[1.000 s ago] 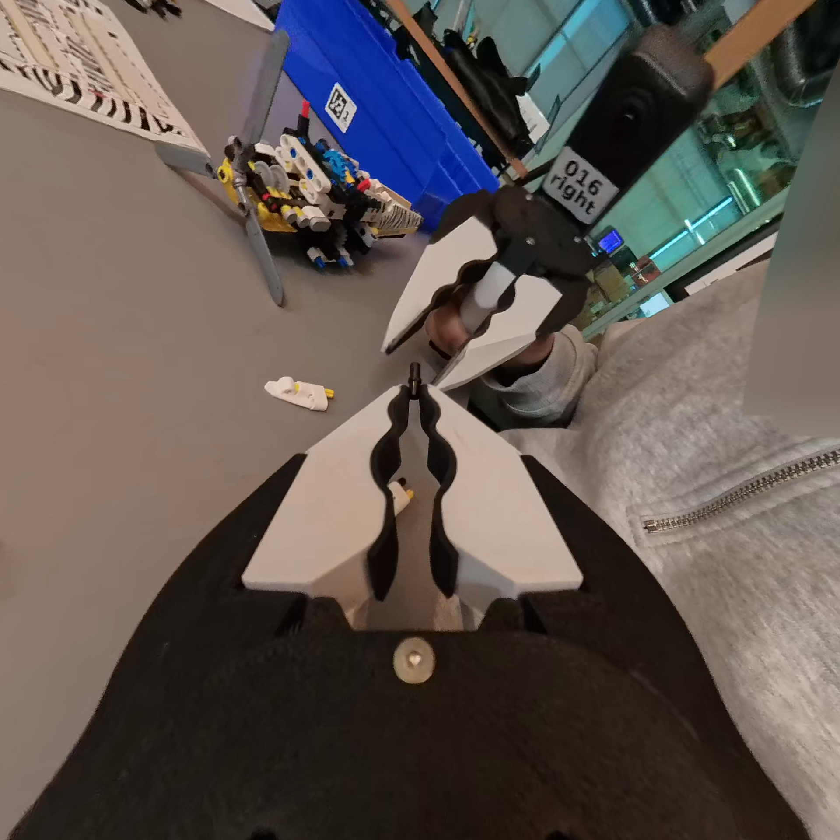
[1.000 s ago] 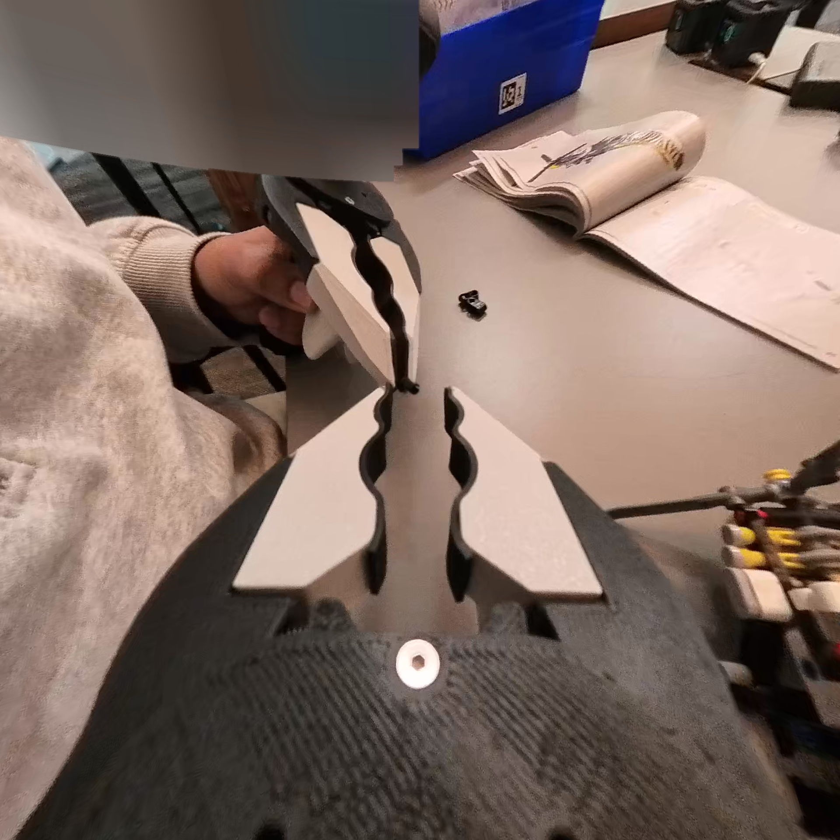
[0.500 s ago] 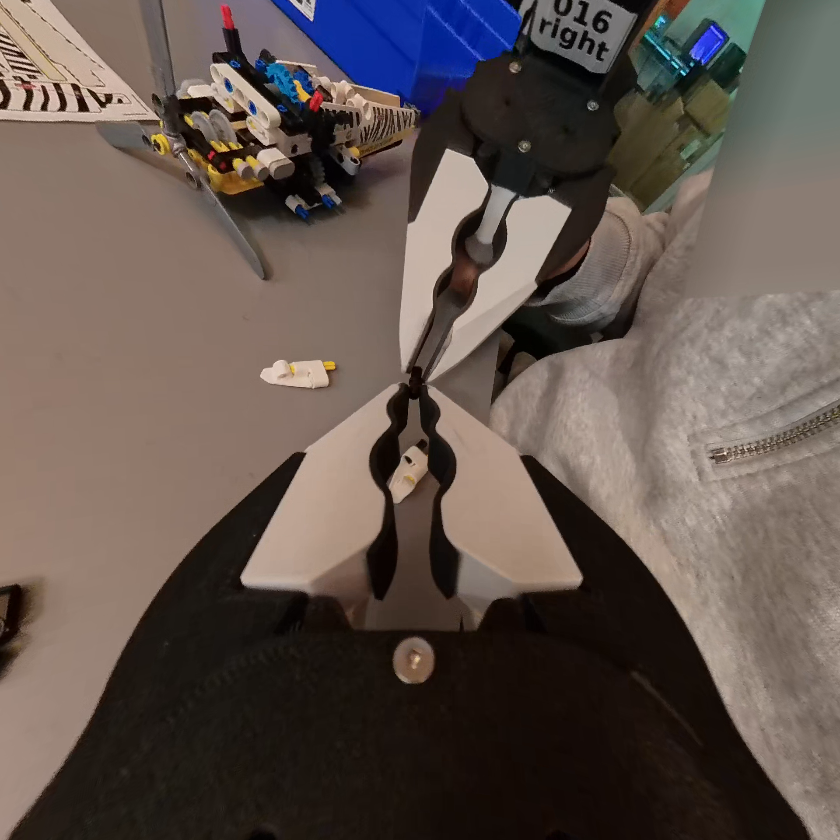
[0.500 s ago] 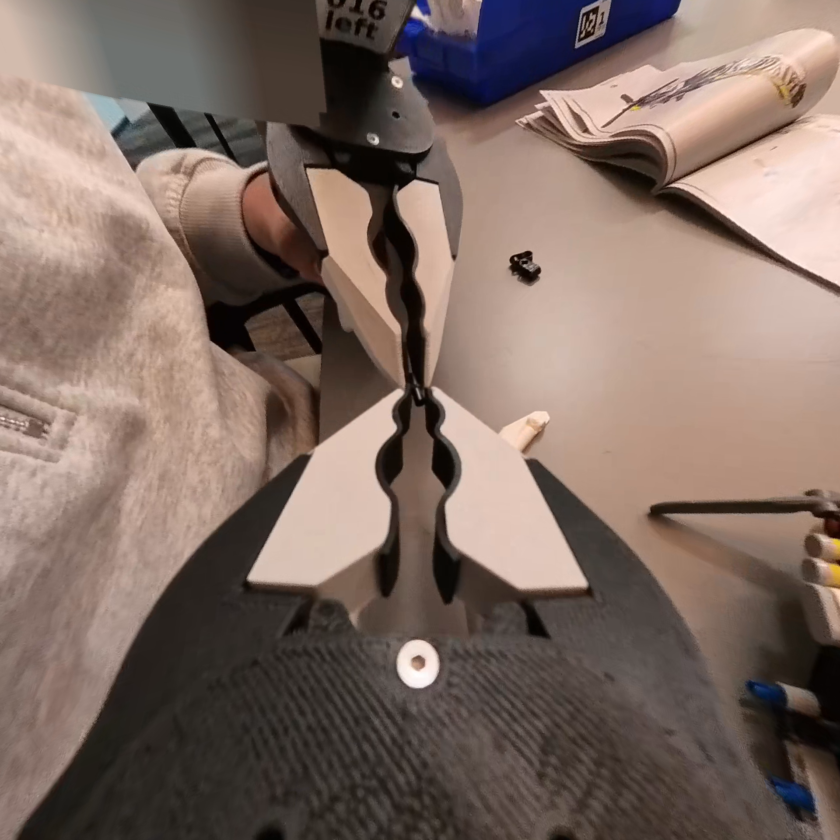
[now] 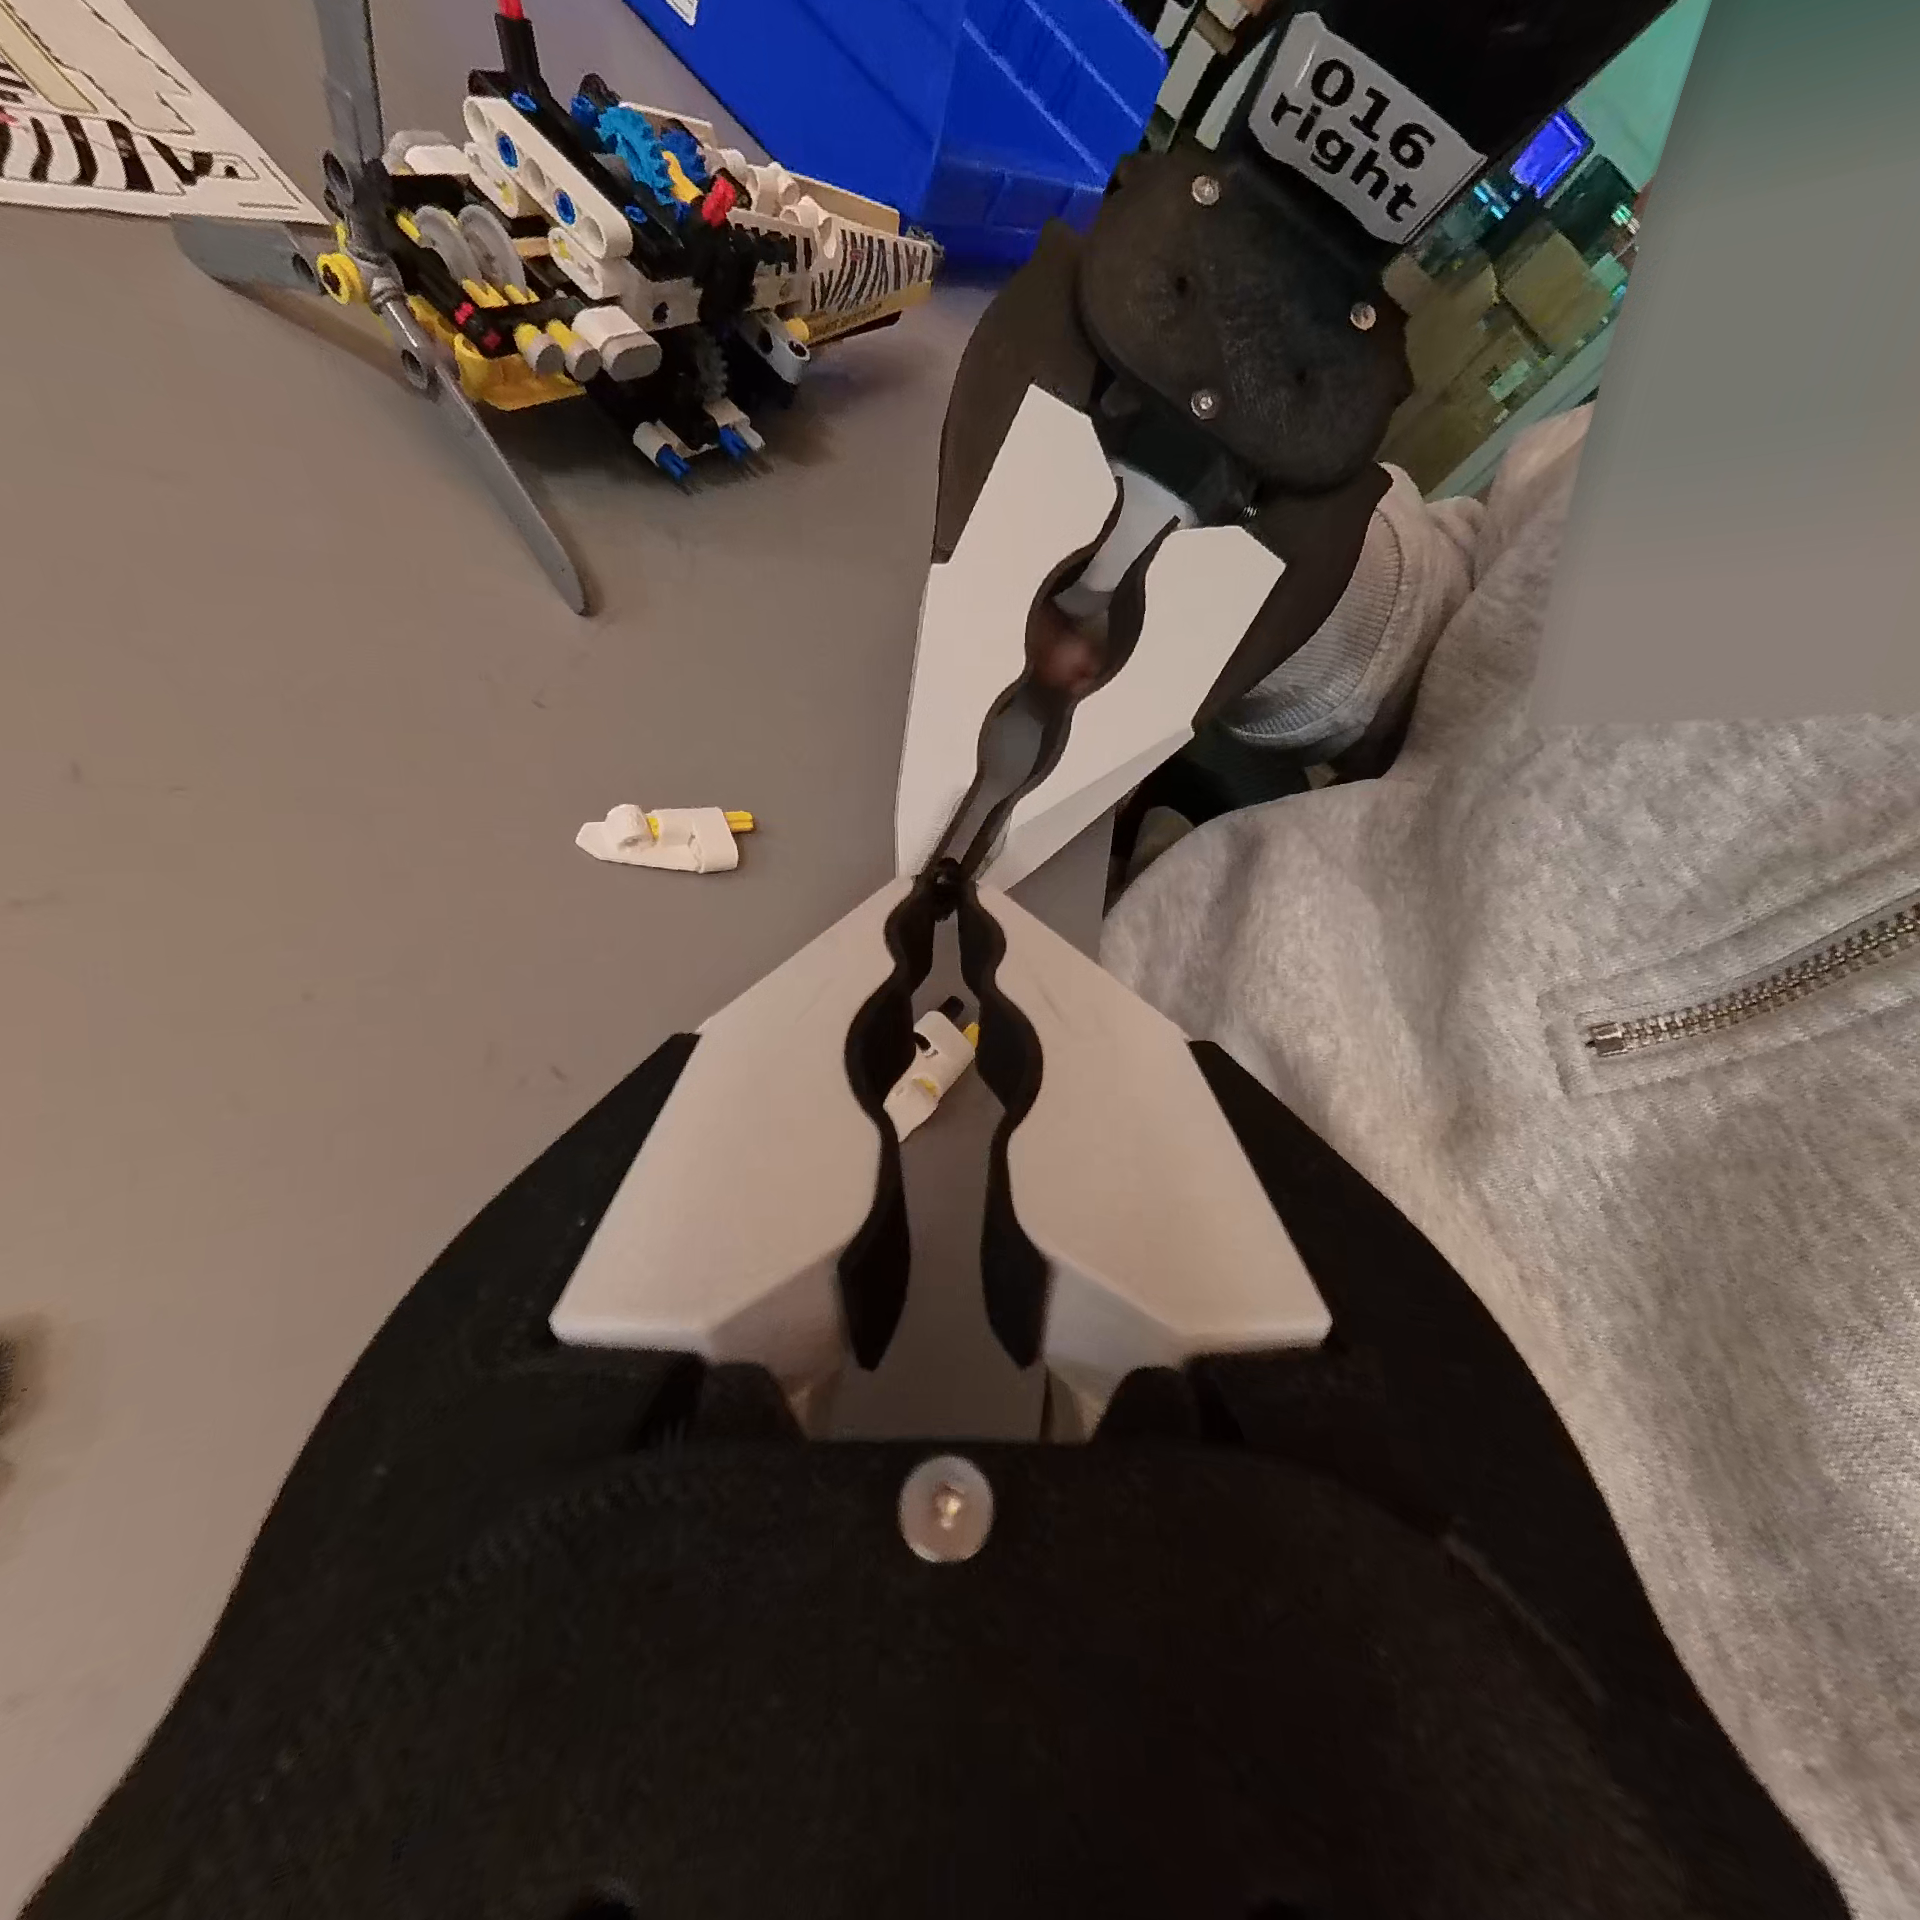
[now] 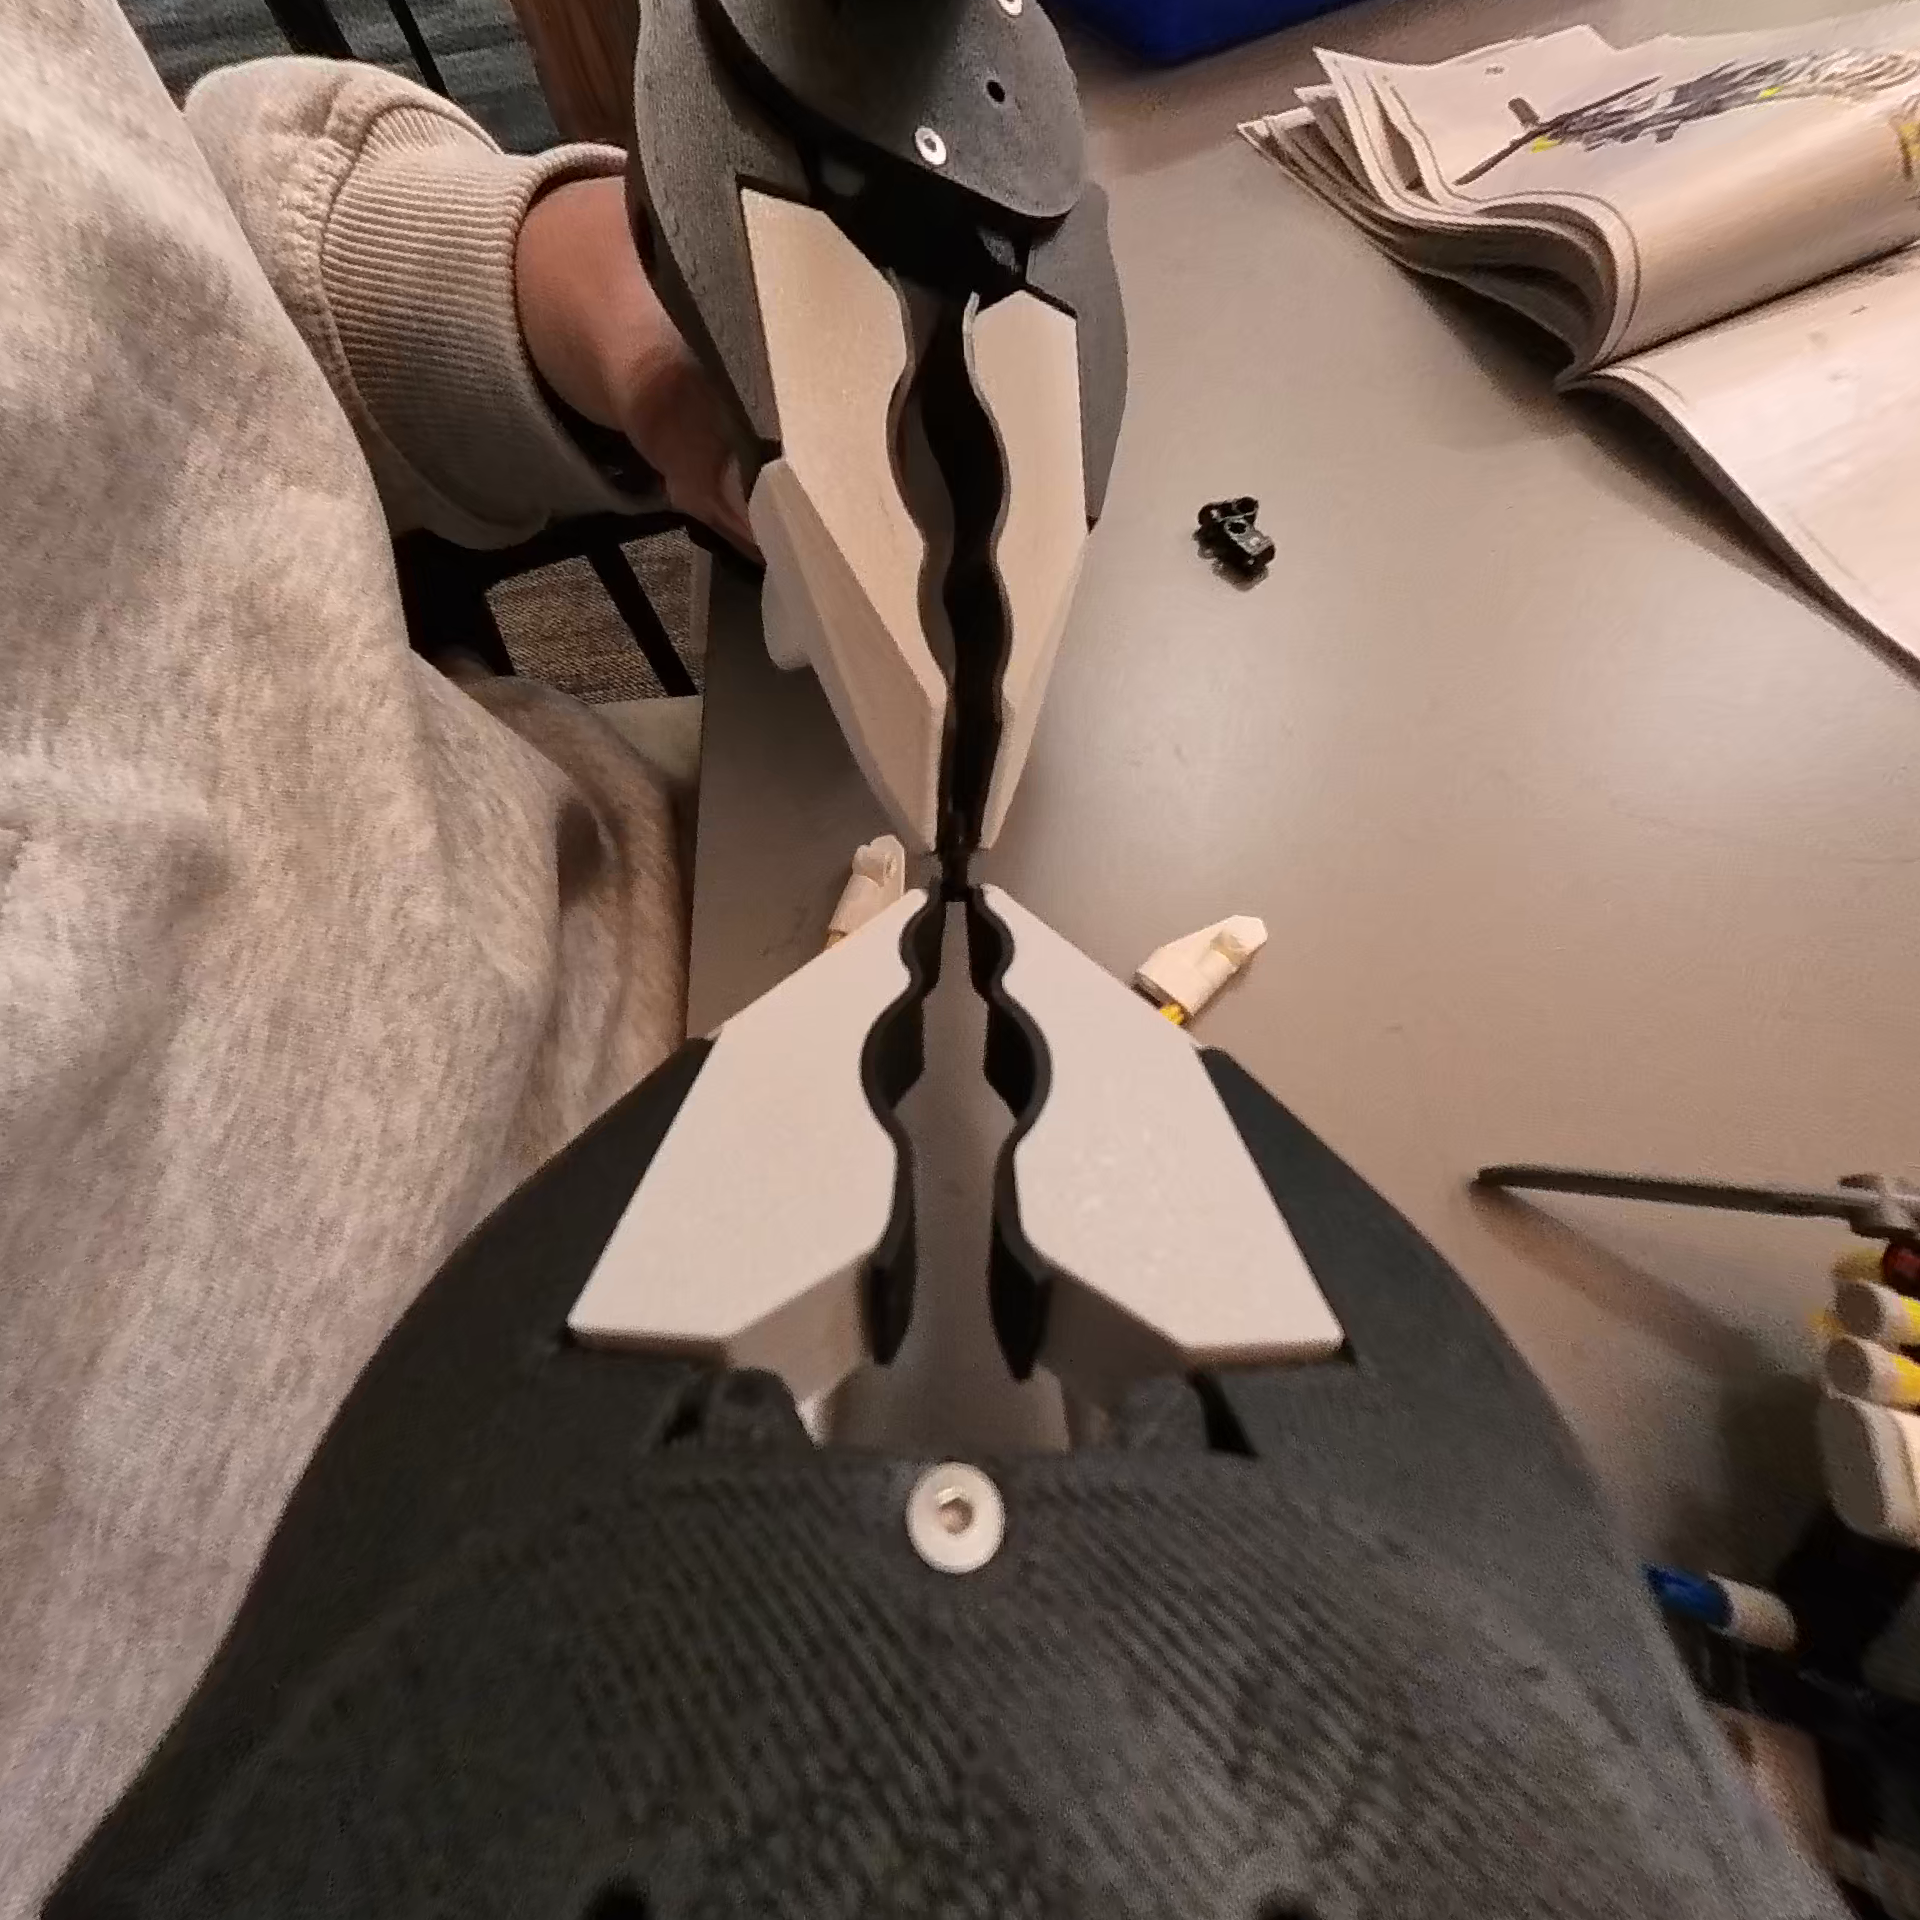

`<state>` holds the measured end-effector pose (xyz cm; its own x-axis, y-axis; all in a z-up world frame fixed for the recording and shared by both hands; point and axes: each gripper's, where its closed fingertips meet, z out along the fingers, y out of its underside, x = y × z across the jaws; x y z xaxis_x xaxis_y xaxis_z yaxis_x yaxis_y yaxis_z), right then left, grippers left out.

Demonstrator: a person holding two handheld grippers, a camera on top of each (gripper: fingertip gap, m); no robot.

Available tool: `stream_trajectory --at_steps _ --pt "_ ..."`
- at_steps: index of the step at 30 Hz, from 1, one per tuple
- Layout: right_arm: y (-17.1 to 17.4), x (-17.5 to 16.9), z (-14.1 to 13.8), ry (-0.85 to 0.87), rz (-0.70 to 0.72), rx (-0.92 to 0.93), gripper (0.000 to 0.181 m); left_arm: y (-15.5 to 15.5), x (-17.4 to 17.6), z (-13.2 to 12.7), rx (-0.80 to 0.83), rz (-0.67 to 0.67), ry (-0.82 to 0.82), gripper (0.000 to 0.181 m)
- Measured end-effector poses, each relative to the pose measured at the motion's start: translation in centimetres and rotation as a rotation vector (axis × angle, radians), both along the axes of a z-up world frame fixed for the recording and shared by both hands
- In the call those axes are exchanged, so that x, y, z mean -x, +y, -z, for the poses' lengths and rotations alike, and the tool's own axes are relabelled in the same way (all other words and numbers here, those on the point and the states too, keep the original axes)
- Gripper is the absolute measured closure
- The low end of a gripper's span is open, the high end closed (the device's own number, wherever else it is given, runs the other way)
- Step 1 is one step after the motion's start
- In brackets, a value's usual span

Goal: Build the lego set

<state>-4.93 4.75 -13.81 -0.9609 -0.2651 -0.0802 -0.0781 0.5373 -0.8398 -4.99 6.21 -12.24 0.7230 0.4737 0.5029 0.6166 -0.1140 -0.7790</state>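
Note:
My left gripper (image 5: 940, 906) is shut on a small black pin (image 5: 943, 881), held above the grey table near its front edge. My right gripper (image 5: 958, 854) comes from the far side, tip to tip with the left. It is shut on the other end of the same pin (image 6: 954, 864). In the right wrist view my right gripper (image 6: 954, 906) is at the bottom and the left gripper (image 6: 958, 821) is above it. Two small white pieces with yellow pins (image 5: 665, 836) (image 5: 933, 1062) lie on the table below. The part-built model (image 5: 603, 270) stands at the far left.
A loose black connector (image 6: 1234, 532) lies on the table. An open instruction booklet (image 6: 1610, 208) lies at the right wrist view's upper right. A blue bin (image 5: 914, 104) stands behind the model. A grey rotor blade (image 5: 499, 478) sticks out of the model. The person's grey sweatshirt (image 5: 1507, 1143) is close by. My left and right fingertips are right by each other. Left tips and right tips are each some 15 centimeters from the part-built model (image 5: 603, 270).
My right gripper was open a second ago. It came up to the left gripper's tip and shut on the black pin. Both grippers have swung round and now point at each other.

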Motion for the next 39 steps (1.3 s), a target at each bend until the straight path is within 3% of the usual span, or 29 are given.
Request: stream_trajectory --at_steps 8,35,39 --pt "0.1 0.1 -0.2 -0.017 0.001 0.008 0.172 -0.1 0.1 0.2 0.010 -0.006 -0.003 0.180" --pt "0.2 0.0 -0.7 -0.015 0.009 0.033 0.179 -0.1 -0.1 0.3 -0.016 0.001 -0.042 0.180" --pt "0.8 1.4 0.1 -0.012 0.084 -0.032 0.179 -0.9 1.0 0.2 -0.013 -0.052 -0.032 0.157"
